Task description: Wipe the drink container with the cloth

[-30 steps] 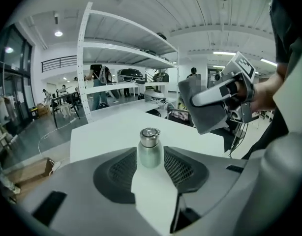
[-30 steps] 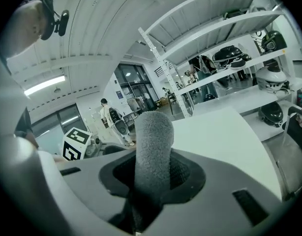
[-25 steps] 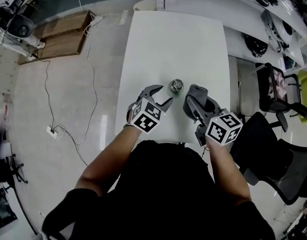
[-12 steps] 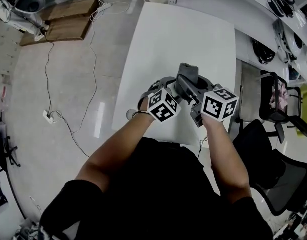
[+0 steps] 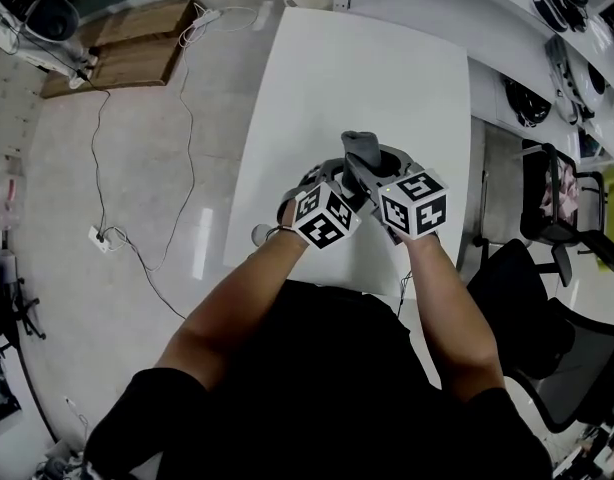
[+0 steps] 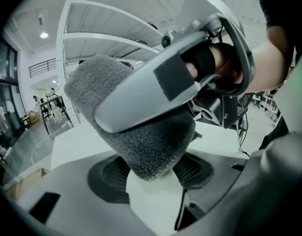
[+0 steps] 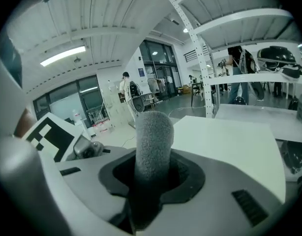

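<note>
The right gripper (image 5: 365, 173), clenched on the grey fleecy cloth (image 5: 362, 148), is arriving between the left gripper (image 5: 322, 178)'s just-opened jaws, which are gripping nothing; wiping seems imminent.

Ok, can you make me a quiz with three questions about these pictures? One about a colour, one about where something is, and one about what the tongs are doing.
1. What colour is the table? A red. B white. C green.
2. In the head view, where is the black office chair? A on the table. B left of the table. C right of the table.
3. What are the right tongs doing? A shut on the grey cloth. B open and empty. C shut on a spoon.

Answers: 1 B, its top is plain white. 2 C, it shows past the table's right edge. 3 A, the cloth stands pinched between them in the right gripper view.
</note>
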